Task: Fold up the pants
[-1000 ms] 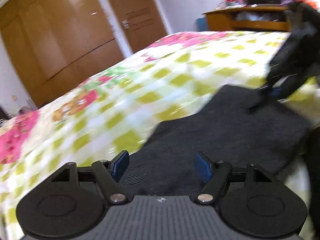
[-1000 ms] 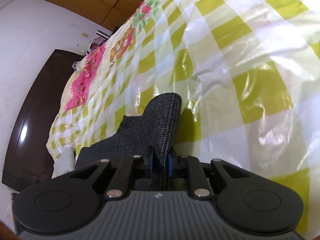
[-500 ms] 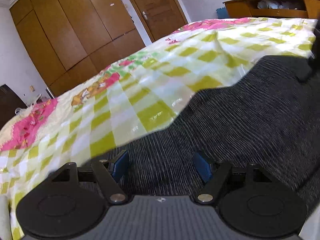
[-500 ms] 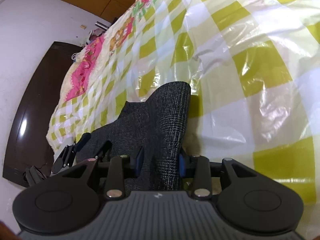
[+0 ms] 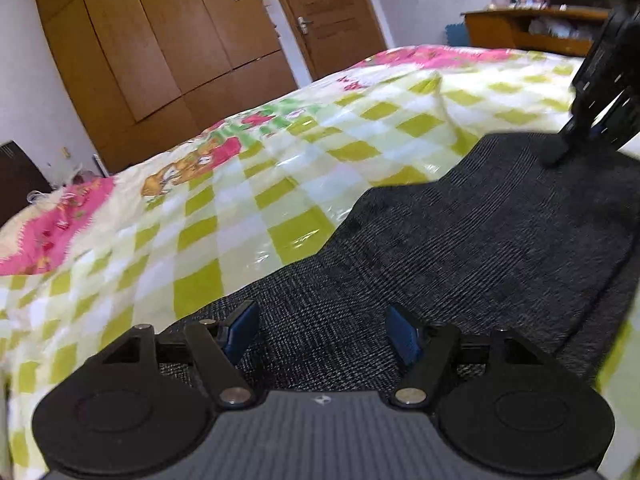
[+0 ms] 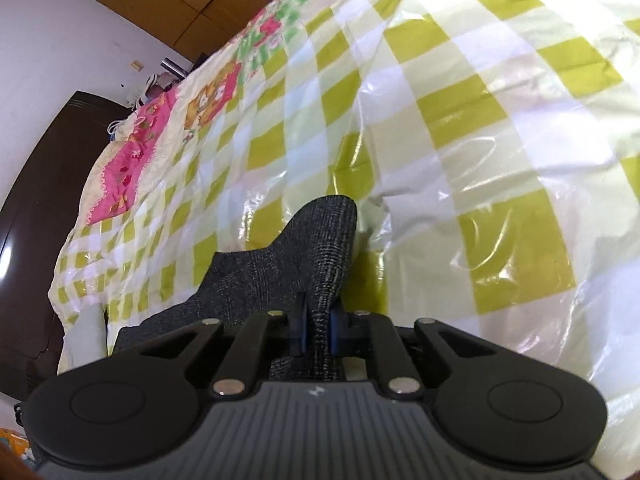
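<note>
Brown wooden wardrobe (image 5: 152, 52) and door (image 5: 320, 12) stand behind the checkered bed (image 5: 240, 200).

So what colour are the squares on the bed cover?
Yellow-green and white squares on the bed cover, with pink flowery patches; clearest in the right wrist view.

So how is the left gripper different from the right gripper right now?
The left gripper is open, with its blue pads wide apart above the dark pants; the right gripper is shut, pinching a fold of the pants. The left one holds nothing; the right one holds cloth. Both are black with blue pads, over the checked bed cover.
</note>
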`<state>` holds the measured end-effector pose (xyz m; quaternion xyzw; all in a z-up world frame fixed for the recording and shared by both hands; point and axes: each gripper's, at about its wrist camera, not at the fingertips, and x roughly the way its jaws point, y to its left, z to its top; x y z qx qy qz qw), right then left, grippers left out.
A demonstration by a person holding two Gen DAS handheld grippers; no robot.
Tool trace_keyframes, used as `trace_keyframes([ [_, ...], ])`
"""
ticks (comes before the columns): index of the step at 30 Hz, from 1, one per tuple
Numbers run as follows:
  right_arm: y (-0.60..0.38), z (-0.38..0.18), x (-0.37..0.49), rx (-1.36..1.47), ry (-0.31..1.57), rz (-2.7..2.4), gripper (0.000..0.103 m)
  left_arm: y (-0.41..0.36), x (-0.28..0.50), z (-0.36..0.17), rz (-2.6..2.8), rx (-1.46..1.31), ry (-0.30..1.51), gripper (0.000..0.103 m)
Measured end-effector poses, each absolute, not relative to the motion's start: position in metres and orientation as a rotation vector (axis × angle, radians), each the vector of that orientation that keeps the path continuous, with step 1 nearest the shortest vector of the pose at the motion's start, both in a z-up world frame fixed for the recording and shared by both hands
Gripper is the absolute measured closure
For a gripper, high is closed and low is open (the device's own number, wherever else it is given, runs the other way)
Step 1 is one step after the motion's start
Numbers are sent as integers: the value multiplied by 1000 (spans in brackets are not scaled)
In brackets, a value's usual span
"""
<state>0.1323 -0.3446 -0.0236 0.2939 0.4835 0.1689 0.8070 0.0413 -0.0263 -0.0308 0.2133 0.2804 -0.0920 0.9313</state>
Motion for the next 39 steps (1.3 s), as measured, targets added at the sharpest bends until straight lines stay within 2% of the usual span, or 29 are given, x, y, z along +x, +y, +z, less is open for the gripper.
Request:
trace_keyframes([
  [1,-345,-25,131,633,1038,358,86,-28,40,-32,-177,451,562,23],
  [5,-350,-26,121,661,1014,371,81,-28,42,-31,-152,469,538,23],
  [7,-359,-28,109,702,1000,385,70,-26,46,-33,-143,459,558,22],
  [9,-360,-28,106,705,999,396,65,-27,45,-38,-142,462,575,22],
  [12,-359,-31,98,698,1005,416,63,-27,39,-36,-159,489,570,22],
  [14,-355,-32,99,683,1032,429,65,-22,36,-31,-153,480,565,22],
  [16,-354,-31,98,706,1026,420,89,-14,33,-28,-138,473,566,22],
  [18,-357,-27,97,753,1003,430,90,-10,33,-32,-163,480,616,22],
  [23,-338,12,90,735,921,479,92,-1,23,-23,-213,498,599,22],
  [27,-303,55,93,643,857,548,93,36,18,-7,-108,499,557,21],
  [30,-270,77,99,583,843,604,93,70,15,-14,-8,480,602,21],
  [39,-164,78,111,439,903,716,94,107,-18,-24,-17,278,659,21],
])
